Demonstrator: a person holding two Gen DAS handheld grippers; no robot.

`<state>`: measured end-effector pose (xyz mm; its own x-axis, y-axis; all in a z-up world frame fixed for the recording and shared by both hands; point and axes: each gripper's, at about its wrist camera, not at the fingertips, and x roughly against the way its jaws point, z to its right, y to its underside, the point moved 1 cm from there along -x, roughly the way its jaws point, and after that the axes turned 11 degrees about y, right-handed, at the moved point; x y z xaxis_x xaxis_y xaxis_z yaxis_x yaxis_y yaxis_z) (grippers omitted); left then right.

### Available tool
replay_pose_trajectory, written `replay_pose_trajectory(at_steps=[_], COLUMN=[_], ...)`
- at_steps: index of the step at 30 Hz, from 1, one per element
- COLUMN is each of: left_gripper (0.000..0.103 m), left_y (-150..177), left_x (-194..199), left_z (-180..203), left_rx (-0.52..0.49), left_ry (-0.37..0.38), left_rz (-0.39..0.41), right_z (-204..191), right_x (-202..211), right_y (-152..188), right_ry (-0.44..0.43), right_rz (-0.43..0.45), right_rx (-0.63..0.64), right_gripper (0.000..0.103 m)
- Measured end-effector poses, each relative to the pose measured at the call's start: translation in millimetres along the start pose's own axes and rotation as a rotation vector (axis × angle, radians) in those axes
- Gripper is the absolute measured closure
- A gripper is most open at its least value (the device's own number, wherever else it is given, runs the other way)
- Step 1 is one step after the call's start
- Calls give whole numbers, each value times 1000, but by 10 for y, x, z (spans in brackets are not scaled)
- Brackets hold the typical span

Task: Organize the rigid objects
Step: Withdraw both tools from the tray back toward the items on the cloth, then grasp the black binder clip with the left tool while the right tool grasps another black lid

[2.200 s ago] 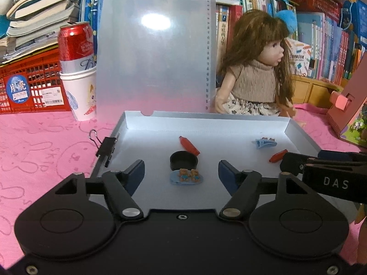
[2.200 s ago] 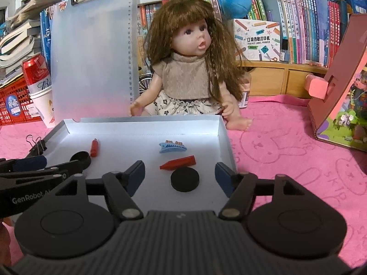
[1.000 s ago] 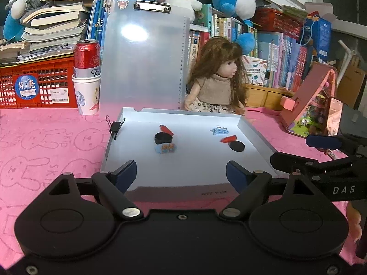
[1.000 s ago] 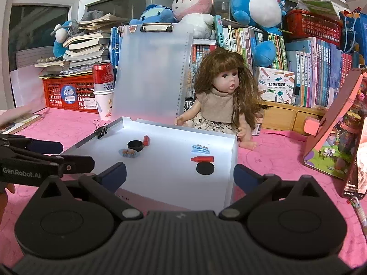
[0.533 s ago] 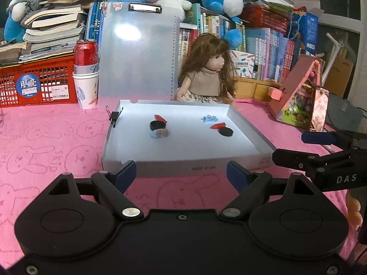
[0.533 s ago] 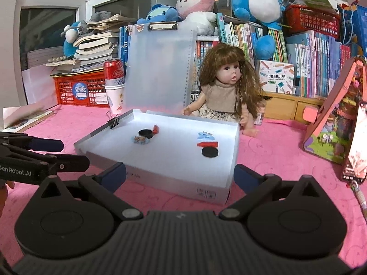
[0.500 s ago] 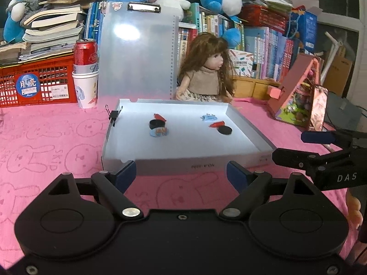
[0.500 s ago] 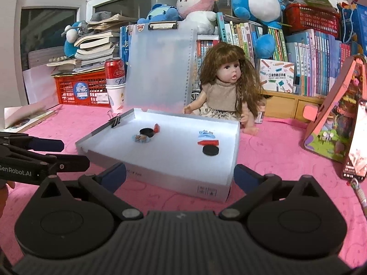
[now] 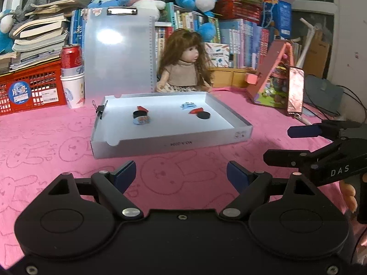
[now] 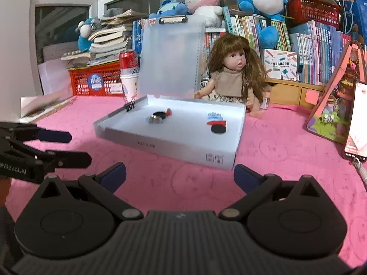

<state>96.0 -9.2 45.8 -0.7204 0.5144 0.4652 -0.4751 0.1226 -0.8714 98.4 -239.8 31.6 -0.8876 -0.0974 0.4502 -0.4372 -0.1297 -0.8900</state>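
Now I'm holding both claws, left gripper (image 9: 180, 170) and right gripper (image 10: 180, 174), wide and empty (nothing pinched), short of the tray's (image 9: 169, 145) near edge; small pieces are sitting inside, so reaching low risks shoving it

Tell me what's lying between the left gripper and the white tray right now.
Only bare pink cloth. In the left wrist view the open left gripper hangs short of the white tray, with nothing on the stretch between them.
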Motion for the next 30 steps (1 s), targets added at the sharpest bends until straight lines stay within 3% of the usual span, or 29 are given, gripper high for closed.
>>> replay_pose_trajectory(at_steps=[4, 23, 30], left_gripper=[17, 17, 18], left_y=[80, 402, 484], left_x=[70, 341, 373], left_z=[64, 163, 172], left_rx=[-13, -31, -30], left_ry=[16, 9, 5], left_rz=[-6, -37, -54], right_z=[15, -143, -202], right_x=[91, 384, 399], right_y=[88, 413, 485], right_ry=[19, -51, -45], right_rz=[2, -30, -44], right_rx=[16, 86, 105], right_gripper=[0, 0, 6])
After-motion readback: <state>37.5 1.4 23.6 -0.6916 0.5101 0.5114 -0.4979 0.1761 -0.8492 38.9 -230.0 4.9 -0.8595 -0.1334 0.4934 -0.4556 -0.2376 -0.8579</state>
